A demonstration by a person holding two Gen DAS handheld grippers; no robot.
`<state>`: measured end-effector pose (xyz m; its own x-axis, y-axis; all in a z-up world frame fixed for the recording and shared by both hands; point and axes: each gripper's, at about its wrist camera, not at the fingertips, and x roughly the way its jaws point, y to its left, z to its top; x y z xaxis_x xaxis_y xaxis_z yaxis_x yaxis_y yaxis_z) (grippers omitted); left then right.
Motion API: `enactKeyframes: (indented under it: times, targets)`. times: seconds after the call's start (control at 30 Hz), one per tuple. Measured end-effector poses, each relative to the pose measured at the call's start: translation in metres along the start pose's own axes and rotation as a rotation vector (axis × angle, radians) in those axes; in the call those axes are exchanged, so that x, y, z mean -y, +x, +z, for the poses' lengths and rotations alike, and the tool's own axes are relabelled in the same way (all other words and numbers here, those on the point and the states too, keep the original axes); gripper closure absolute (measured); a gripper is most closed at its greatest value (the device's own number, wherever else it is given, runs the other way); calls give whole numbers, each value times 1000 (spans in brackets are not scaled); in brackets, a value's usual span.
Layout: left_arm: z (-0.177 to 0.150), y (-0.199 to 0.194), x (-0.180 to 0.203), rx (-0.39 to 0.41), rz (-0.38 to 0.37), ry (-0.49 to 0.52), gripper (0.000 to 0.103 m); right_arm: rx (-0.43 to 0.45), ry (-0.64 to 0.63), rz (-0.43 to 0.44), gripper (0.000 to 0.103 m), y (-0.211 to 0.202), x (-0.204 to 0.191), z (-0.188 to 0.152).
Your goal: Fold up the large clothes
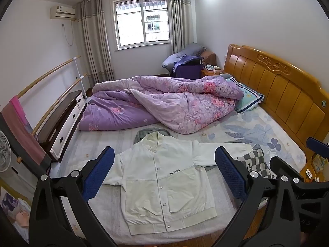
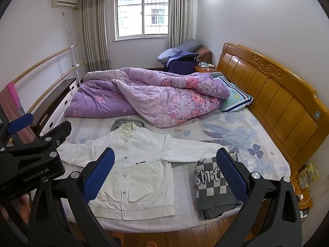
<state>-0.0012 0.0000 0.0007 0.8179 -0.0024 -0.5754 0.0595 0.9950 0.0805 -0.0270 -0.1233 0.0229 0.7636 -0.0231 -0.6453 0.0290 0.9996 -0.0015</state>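
Note:
A white snap-button jacket [image 1: 164, 175] lies flat, face up, on the bed near its front edge, sleeves spread sideways; it also shows in the right wrist view [image 2: 139, 173]. My left gripper [image 1: 164, 164] is open and empty, held above the jacket, apart from it. My right gripper [image 2: 165, 164] is open and empty, held above the jacket's right side and a folded grey-and-white checked garment [image 2: 213, 189]. The left gripper's body [image 2: 35, 156] shows at the left of the right wrist view.
A purple floral quilt [image 1: 164, 103] is bunched across the far half of the bed. A grey garment [image 1: 153, 132] lies behind the jacket's collar. A wooden headboard [image 1: 277, 88] stands right, a low cabinet [image 1: 65, 119] left. Wood floor [image 2: 185, 238] lies below the bed's edge.

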Motion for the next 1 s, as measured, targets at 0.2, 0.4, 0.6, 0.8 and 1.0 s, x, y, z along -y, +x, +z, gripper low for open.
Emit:
enactKeyframes:
  times: [0.2, 0.4, 0.6, 0.8, 1.0]
  targets:
    - [0, 0, 0, -4, 1, 0, 5, -1, 0, 0, 8, 1, -4, 0]
    - [-1, 3, -1, -4, 1, 2, 5, -2, 1, 0, 8, 5, 1, -2]
    - [-4, 6, -1, -8, 2, 4, 5, -7, 4, -2, 8, 12, 2, -3]
    - [-1, 10, 0, -10, 3, 5, 5, -9, 3, -1, 8, 11, 3, -3]
    - [-1, 10, 0, -12, 3, 4, 5, -11, 3, -1, 8, 9, 3, -3]
